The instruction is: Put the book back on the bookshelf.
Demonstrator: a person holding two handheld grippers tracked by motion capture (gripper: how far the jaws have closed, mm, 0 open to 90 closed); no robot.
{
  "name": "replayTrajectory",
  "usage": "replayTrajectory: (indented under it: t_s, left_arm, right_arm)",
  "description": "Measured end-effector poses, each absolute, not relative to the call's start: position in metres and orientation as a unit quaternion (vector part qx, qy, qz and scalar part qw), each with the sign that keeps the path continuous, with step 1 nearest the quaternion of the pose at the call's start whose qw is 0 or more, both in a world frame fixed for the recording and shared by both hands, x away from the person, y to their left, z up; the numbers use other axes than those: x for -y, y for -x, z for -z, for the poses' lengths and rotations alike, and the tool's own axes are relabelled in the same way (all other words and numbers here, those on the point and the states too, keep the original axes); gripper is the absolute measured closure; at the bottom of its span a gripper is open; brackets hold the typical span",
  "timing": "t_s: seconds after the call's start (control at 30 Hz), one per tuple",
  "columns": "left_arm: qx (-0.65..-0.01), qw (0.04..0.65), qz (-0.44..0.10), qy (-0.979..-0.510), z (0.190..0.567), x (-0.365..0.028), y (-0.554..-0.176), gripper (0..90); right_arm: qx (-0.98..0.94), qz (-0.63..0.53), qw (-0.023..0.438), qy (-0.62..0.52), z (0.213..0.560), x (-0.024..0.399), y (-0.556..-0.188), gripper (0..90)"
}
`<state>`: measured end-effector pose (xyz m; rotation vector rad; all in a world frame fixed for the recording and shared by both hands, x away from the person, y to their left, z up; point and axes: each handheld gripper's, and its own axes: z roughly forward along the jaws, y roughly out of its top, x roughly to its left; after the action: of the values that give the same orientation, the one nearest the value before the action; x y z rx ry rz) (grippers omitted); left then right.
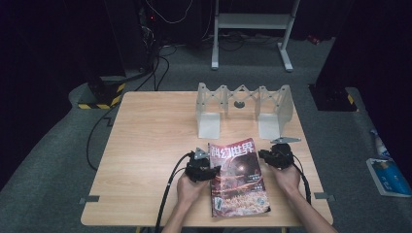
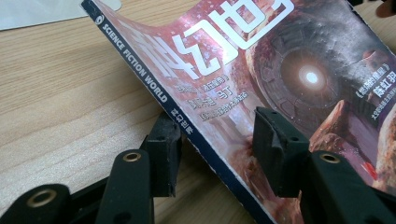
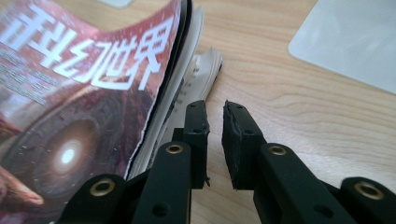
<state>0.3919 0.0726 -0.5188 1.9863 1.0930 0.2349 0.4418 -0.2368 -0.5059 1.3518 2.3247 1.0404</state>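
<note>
Nearest the lower edge of the high view, the person's two hands come up from the bottom of the frame, each carrying a tool, and between them lies the magazine point(image 1: 239, 177) on the near part of the wooden counter point(image 1: 155, 136), a little right of centre and skewed slightly. The left tool point(image 1: 210, 171) sits at the magazine's spine side; in the left gripper view its jaws stand wide apart, one on the counter side of the dark blue spine and the other over the glossy cover, straddling that edge without pinching it. The right tool point(image 1: 265, 156) sits at the opposite, page-edge side toward the top corner; in the right gripper view its jaws are nearly together with only a thin gap and nothing between them, resting just beside the fanned pages. The magazine looks light and floppy: the cover bows upward and the pages splay loose at the open edge, so a pinch on the cover alone would likely peel it away from the rest. The coated cover also looks slick. The bound spine is the stiffest part, and seems the best place to take hold if the whole thing is to be lifted; the page edge would suit opening it. Farther back, in the upper middle of the high view, a pale folding book rack point(image 1: 244, 108) stands empty near the counter's far edge.
</note>
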Motion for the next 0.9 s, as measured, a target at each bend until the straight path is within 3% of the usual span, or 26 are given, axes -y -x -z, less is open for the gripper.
replayTrajectory:
  t_s: [0.9]
  left_arm:
    - [-0.441,0.41,-0.104,-0.792,0.522,-0.073,-0.413,40.7]
  right_arm:
    - [-0.839,-0.338,0.128,-0.406,0.513,0.221,-0.443,83.0]
